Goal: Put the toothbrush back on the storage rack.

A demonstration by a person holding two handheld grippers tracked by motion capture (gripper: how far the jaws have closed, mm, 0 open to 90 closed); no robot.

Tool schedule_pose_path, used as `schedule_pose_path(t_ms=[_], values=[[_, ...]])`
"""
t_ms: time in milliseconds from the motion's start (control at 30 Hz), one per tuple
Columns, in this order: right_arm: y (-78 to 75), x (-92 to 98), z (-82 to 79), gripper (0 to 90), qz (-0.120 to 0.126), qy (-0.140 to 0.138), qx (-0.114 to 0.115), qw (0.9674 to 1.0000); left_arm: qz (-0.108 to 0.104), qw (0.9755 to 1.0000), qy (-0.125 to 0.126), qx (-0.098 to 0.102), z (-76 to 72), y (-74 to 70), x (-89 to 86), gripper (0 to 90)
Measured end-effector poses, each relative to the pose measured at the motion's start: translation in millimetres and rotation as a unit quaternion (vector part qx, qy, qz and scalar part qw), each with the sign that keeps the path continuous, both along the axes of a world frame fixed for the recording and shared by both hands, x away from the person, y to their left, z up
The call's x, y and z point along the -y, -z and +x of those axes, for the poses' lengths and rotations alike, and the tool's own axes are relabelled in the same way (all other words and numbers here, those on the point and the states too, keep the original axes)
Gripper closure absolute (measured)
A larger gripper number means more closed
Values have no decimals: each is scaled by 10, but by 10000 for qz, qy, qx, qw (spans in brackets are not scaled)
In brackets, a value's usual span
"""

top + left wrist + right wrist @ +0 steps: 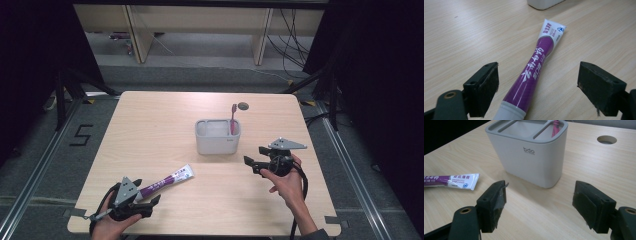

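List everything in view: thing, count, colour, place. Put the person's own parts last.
table: one, light wood, centre.
holder: one, grey-white, table's middle, right of centre.
toothbrush: one, pink, upright in the holder's right compartment.
toothpaste: one, purple and white, lying flat, cap end between the left gripper's jaws, untouched.
hole: one, round, behind the holder.
left gripper: one, black, open, near table's front left.
right gripper: one, black, open, facing the holder.
hands: two, left hand, right hand, each holding a gripper.
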State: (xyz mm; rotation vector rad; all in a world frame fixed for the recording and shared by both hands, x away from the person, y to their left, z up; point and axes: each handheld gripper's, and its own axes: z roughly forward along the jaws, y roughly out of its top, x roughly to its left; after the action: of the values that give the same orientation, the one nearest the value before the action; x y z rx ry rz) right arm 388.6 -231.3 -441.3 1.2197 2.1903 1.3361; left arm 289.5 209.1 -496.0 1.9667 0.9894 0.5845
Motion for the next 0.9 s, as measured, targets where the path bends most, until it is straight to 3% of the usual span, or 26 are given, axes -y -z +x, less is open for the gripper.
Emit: schedule_pose_path(t_ms=[33, 67, 100, 167, 200, 300, 367, 433, 467, 533, 633, 700, 733, 833, 867, 900], values=[[6, 15, -7, 276, -109, -21, 97, 9999, 0, 10000, -2, -8, 4, 3, 0, 170], [22, -8, -25, 275, 38, -5, -1, 10000, -32, 10000, -13, 5, 8, 9, 1, 170], [24, 9, -25, 275, -79, -57, 40, 9999, -35, 10000, -19, -20, 11, 9, -1, 171], [45, 1, -33, 274, -52, -55, 59, 10000, -52, 10000, -40, -32, 12, 10, 4, 170], [61, -11, -56, 270, -23, -35, -39, 10000, -49, 10000, -33, -32, 14, 9, 4, 171], [96, 4, -72, 252, -222, -119, 35, 9997, -28, 10000, -9, -18, 15, 7, 22, 170], [108, 4, -107, 250, -113, -107, -121, 9998, -51, 10000, -4, -40, 17, 11, 32, 170], [136, 16, -115, 246, -85, -142, -88, 9998, 29, 10000, 27, -67, 19, 10, 20, 170], [136, 24, -135, 245, -103, -131, -209, 9996, 10, 10000, 6, -75, 18, 13, 19, 170], [157, 31, -136, 245, -94, -110, -97, 9998, -7, 10000, -3, -66, 18, 15, 18, 170], [197, 56, -184, 242, -103, -144, -272, 9995, 16, 10000, -34, -65, 23, 10, 9, 170], [217, 62, -192, 242, -72, -151, -213, 9996, 14, 10000, -46, -72, 23, 13, 8, 170], [228, 100, -210, 242, -217, -189, -132, 9995, -28, 10000, -64, -70, 28, 19, 11, 170], [248, 99, -245, 242, -139, -134, -185, 9996, 27, 9999, -76, -77, 31, 13, 7, 170], [259, 136, -264, 242, -297, -182, -102, 9993, 26, 9999, -75, -77, 32, 14, 8, 170], [264, 124, -289, 242, -190, -134, -221, 9995, 38, 10000, -48, -77, 34, 14, 8, 171]])
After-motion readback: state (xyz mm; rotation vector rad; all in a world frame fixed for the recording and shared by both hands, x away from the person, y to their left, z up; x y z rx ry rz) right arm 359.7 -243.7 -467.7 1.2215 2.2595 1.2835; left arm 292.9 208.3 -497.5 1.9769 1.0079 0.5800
